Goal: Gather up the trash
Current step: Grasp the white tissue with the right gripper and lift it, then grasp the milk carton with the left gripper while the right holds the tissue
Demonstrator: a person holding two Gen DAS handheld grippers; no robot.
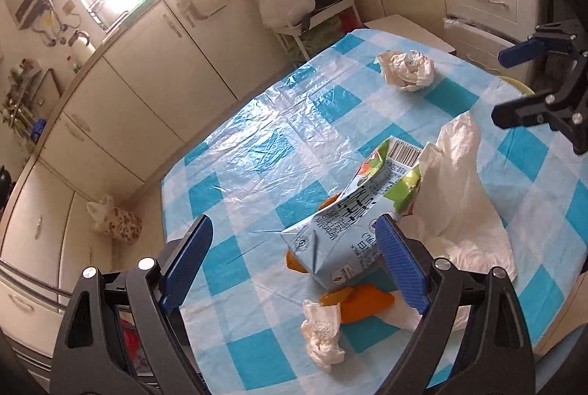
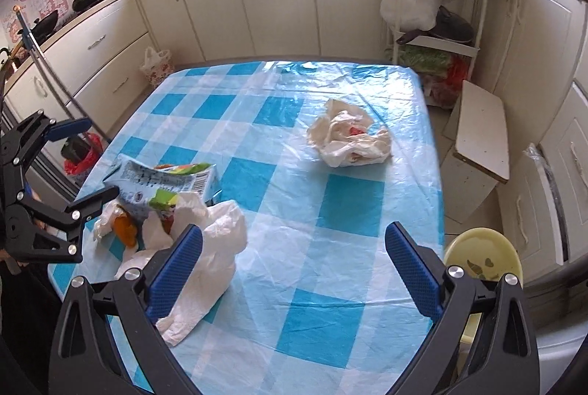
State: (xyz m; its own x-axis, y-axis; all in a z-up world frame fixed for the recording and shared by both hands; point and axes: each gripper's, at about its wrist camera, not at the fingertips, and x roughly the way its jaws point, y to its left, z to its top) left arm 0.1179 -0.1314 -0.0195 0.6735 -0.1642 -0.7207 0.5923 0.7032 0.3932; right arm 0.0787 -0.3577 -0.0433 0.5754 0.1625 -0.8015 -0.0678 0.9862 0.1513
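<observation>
Right now both grippers hang wide open w/ nothing held. Left gripper (image 1: 296, 262) sits just over the flattened milk carton (image 1: 352, 222), near orange peel (image 1: 364, 306) and a tissue wad (image 1: 323, 336). Right gripper (image 2: 294, 270) is beside the white plastic bag (image 2: 205, 255); crumpled bag (image 2: 349, 137) lies well apart mid-tablecloth (image 2: 330, 211).
</observation>
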